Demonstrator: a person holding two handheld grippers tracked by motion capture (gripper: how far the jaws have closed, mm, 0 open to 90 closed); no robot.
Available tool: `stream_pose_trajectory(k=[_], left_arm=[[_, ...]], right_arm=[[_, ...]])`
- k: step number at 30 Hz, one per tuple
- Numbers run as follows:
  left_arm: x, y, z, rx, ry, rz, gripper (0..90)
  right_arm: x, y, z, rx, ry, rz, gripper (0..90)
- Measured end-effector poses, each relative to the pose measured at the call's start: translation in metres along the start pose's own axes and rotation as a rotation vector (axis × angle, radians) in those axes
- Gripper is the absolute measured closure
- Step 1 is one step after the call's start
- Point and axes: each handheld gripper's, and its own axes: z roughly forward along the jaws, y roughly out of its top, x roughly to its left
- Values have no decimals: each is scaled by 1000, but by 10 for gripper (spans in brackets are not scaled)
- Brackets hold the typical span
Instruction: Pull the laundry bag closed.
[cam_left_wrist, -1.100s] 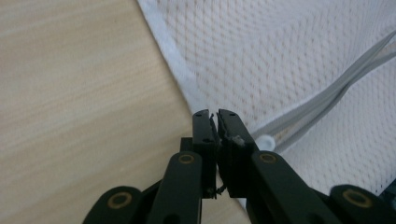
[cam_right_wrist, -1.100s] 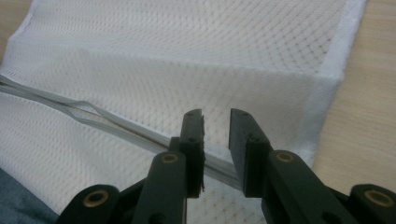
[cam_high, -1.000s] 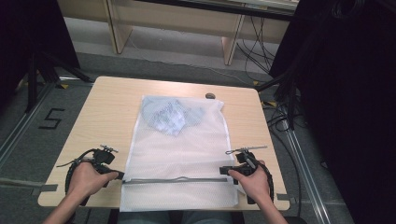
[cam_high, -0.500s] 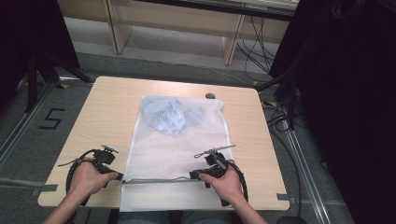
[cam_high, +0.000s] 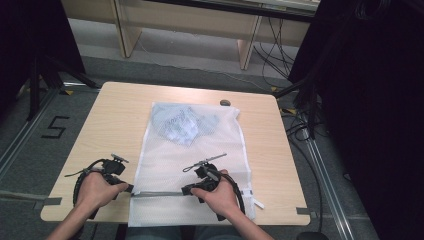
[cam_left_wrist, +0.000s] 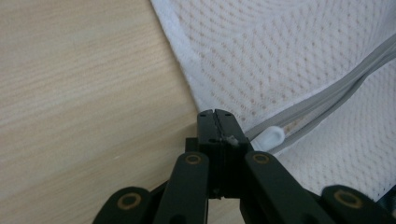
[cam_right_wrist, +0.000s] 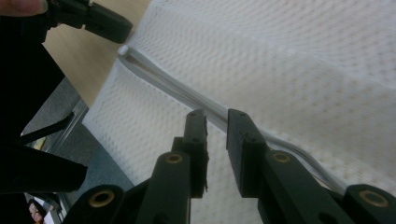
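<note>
1. High view: mesh bag (cam_high: 192, 165) lies flat mid-table (cam_high: 110, 115) with blue clothes (cam_high: 182, 125) inside near its far end. The left gripper (cam_high: 127, 188) sits at the zipper's (cam_high: 160, 194) left end and the right gripper (cam_high: 187, 190) is partway along it.
2. Left gripper view: jaws clenched, apparently pinching the bag edge beside the zipper end (cam_left_wrist: 271, 137).
3. Right gripper view: jaws slightly apart straddling the zipper (cam_right_wrist: 187, 95), so released. Looks like the zipping step. Next it probably needs to grab the slider, which I can't spot.

White dotted-mesh laundry bag (cam_high: 192, 165) with grey zipper (cam_left_wrist: 327, 95); pale blue garment (cam_high: 182, 125) inside; light wood-grain table (cam_high: 120, 117); black jaws with brass-coloured rivets.
</note>
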Motion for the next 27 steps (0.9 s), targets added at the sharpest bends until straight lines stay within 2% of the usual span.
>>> stream_pose_trajectory(k=[2, 3, 4, 6, 7, 8, 12, 14, 19, 22, 24, 27], left_arm=[[-3, 2, 0, -15, -2, -14, 895], [-2, 3, 0, -5, -2, 3, 894], [-5, 4, 2, -2, -1, -4, 894], [-5, 4, 3, 7, -2, -1, 894], [-6, 4, 4, 15, -2, 2, 894], [-6, 5, 5, 13, 5, 7, 894], [-7, 4, 5, 15, 7, 7, 894], [-7, 3, 4, 16, 6, 1, 893], [-6, 2, 3, 16, 9, -10, 880], [-5, 2, 4, 21, 13, -14, 884], [-5, 3, 5, 24, 17, -16, 889], [-4, 4, 5, 26, 12, -21, 891]], right_arm=[[4, 1, 1, 12, 8, 9, 785], [5, 3, 4, -1, 16, -18, 784], [11, 6, 7, 18, 15, -6, 784], [12, 7, 9, 14, 13, -9, 784], [14, 9, 12, 7, 26, -30, 784], [17, 10, 14, 12, 18, -24, 783], [29, 17, 26, 16, 47, -39, 777], [34, 20, 33, 19, 54, -28, 776], [41, 25, 45, 21, 82, -38, 774], [47, 28, 54, 33, 86, -37, 772], [50, 32, 62, 40, 95, -53, 770], [53, 34, 67, 41, 101, -51, 768]])
